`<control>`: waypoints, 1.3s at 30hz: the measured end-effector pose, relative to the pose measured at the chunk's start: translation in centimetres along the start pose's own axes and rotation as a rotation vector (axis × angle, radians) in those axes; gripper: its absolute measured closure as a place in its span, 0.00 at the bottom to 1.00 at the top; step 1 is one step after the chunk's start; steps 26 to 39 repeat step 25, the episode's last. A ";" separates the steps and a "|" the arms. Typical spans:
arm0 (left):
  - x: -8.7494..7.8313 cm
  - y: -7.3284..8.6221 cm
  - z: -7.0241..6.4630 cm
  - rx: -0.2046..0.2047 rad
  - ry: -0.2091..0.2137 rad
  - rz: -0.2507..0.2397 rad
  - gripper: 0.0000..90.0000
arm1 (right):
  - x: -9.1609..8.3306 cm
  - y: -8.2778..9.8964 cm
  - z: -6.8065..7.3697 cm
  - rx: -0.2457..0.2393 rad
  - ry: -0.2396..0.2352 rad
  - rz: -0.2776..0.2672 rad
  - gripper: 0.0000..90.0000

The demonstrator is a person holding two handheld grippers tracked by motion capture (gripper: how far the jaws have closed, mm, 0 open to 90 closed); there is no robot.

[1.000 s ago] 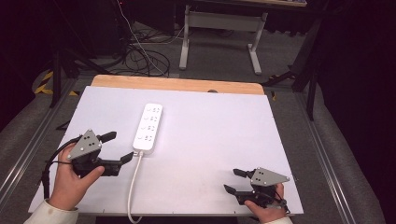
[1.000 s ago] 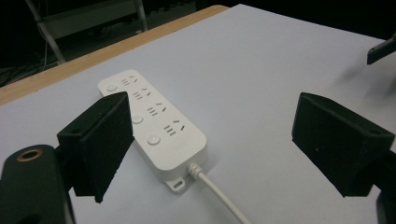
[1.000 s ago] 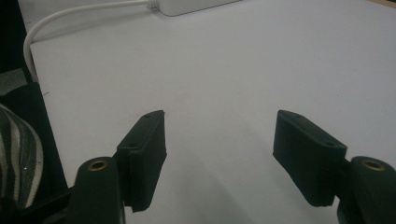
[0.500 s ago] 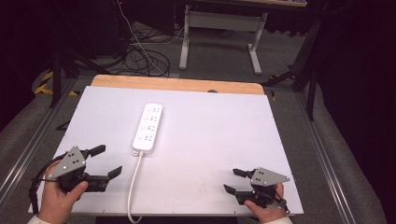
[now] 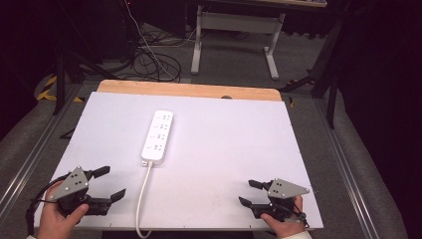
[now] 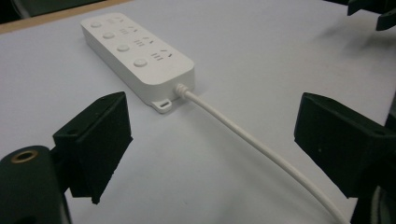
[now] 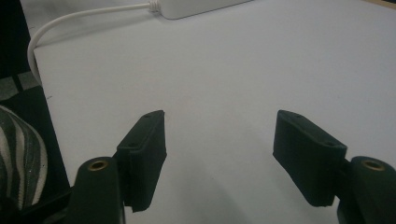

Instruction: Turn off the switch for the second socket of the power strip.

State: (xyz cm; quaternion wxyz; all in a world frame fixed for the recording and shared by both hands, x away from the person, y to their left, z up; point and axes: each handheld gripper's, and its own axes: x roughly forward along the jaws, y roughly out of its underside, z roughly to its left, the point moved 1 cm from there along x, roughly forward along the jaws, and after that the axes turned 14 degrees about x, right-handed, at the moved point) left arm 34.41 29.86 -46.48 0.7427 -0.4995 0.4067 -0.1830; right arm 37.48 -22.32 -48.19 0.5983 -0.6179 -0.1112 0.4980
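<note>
Left gripper (image 5: pixel 108 183) and right gripper (image 5: pixel 250 193) are held agape; the cord (image 5: pixel 144 191) could be snagged, dragging the power strip (image 5: pixel 158 137).

A smooth, matt white board (image 5: pixel 224 149) covers the tabletop, with a strip of pale bare wood (image 5: pixel 189 89) showing along its far edge. On it lies a white plastic power strip (image 5: pixel 157 137) with a faint satin sheen, its buttons and sockets moulded into the casing, and a smooth, rubbery-looking white cord (image 5: pixel 143 194) runs from one end. The left gripper (image 5: pixel 107 183) and the right gripper (image 5: pixel 249 192) each have matt black plastic jaws with a slightly grainy surface, brass-coloured metal inserts near their bases, and a flat grey plate on top that looks like dull metal. The floor (image 5: pixel 348 164) beyond looks like rough grey carpet. A striped black-and-white cloth (image 7: pixel 21 154) shows in the right gripper view.
</note>
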 end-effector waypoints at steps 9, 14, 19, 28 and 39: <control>0.5 2.0 -0.3 0.019 0.002 -0.012 0.14 | -0.1 0.0 -0.1 0.005 -0.004 -0.004 0.39; 1.0 2.3 -0.6 0.041 -0.026 0.026 0.14 | -0.2 0.0 -0.2 0.006 -0.004 -0.003 0.39; 1.2 2.4 -0.6 0.034 -0.019 0.039 0.14 | -0.2 0.0 -0.2 0.004 -0.004 -0.003 0.39; 1.2 2.4 -0.5 0.009 0.004 0.026 0.14 | -0.2 0.1 -0.3 0.007 -0.005 -0.004 0.39; 1.2 2.4 -0.5 0.009 0.004 0.026 0.14 | -0.2 0.1 -0.3 0.007 -0.005 -0.004 0.39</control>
